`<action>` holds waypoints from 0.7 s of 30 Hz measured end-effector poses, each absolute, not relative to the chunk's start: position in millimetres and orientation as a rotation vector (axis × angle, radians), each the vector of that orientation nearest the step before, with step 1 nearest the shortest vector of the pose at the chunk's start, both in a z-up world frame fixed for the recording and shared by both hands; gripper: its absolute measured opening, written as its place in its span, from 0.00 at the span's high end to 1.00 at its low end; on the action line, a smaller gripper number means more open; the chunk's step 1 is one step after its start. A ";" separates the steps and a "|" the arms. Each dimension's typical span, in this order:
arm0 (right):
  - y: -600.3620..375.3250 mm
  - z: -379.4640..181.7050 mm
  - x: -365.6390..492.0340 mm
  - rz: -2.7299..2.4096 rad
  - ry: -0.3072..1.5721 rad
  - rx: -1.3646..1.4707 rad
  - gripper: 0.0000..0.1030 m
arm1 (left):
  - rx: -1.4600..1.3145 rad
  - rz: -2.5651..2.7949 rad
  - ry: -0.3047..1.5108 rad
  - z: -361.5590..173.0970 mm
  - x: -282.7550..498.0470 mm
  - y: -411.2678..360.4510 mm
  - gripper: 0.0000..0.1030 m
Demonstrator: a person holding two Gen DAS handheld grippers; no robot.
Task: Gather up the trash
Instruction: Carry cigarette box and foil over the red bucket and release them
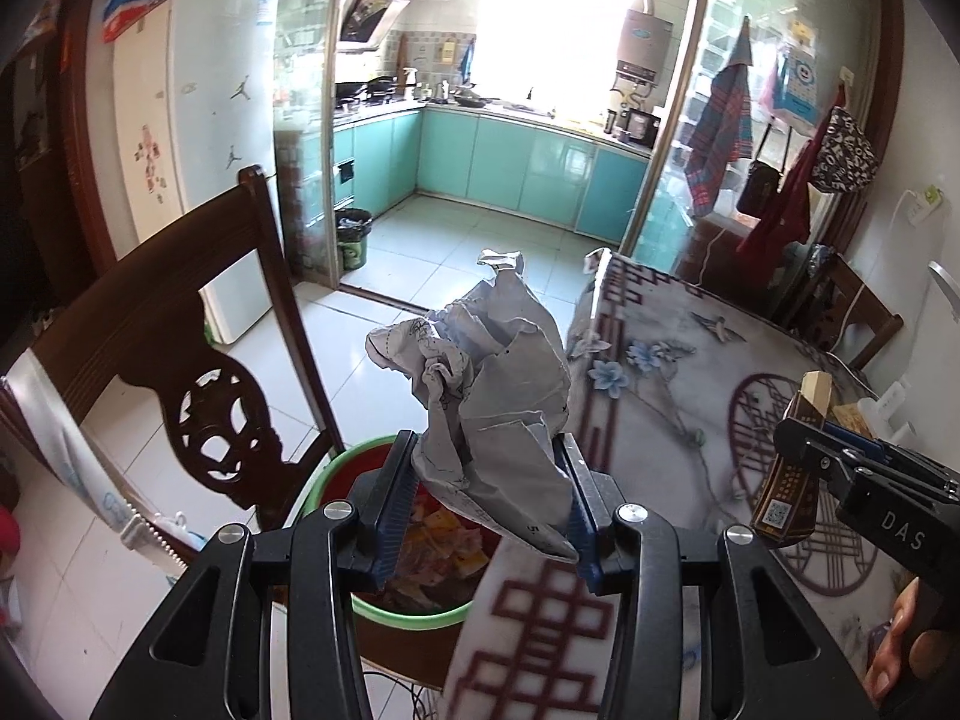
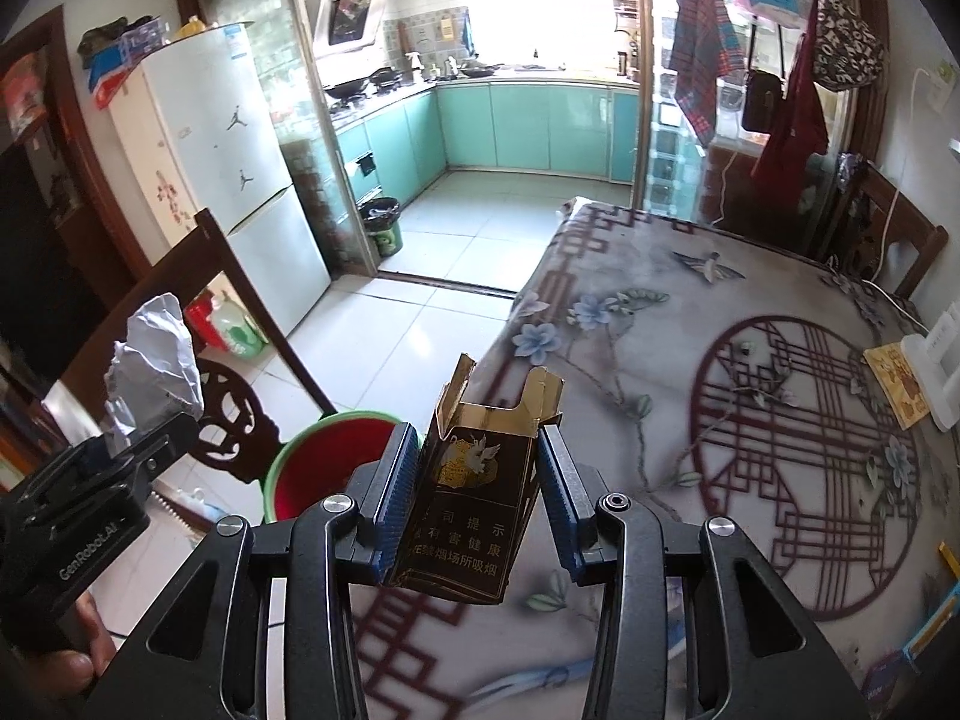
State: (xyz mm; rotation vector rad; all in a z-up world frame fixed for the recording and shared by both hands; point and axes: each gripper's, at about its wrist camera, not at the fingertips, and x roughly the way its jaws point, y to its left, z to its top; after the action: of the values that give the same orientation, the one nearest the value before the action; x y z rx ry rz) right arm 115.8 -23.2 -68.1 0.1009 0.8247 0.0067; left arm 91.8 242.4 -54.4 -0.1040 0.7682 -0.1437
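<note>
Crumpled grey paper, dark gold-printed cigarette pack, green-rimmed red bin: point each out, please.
Crumpled grey paper (image 1: 498, 396): left wrist view, creased middle.
Dark gold-printed cigarette pack (image 2: 465, 498): right wrist view, front face.
Green-rimmed red bin (image 2: 318, 468): right wrist view, inner wall.

Right tool reads "DAS"; left tool "GenRobot.AI"; cigarette pack perhaps "有害健康".

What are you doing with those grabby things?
Someone is picking up trash with a gripper in each hand. The left gripper is clamped on a crumpled paper, held right above the green-rimmed bin beside the table. The bin already has scraps in it. The right gripper is clamped on an opened cigarette box, held over the table's edge, not yet over the bin.
</note>
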 end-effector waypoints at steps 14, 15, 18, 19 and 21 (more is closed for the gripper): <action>22.8 -78.6 137.6 0.097 0.851 0.061 0.62 | -0.135 -0.057 0.832 -85.6 103.7 280.7 0.58; 25.3 -79.9 138.7 0.104 0.854 0.061 0.62 | -0.138 -0.054 0.839 -88.1 105.0 281.9 0.58; 33.3 -84.6 145.1 0.127 0.868 0.059 0.62 | -0.139 -0.038 0.866 -99.5 111.2 286.1 0.58; 35.2 -86.0 146.9 0.132 0.871 0.057 0.62 | -0.140 -0.034 0.873 -102.6 113.3 287.1 0.58; 38.6 -89.6 151.5 0.142 0.881 0.054 0.62 | -0.143 -0.028 0.885 -107.3 117.0 288.3 0.58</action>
State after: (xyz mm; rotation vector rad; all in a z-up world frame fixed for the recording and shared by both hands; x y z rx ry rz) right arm 151.5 38.6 -89.6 0.0538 0.8809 0.1424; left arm 117.0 288.3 -107.3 -0.1425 0.8853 -0.0283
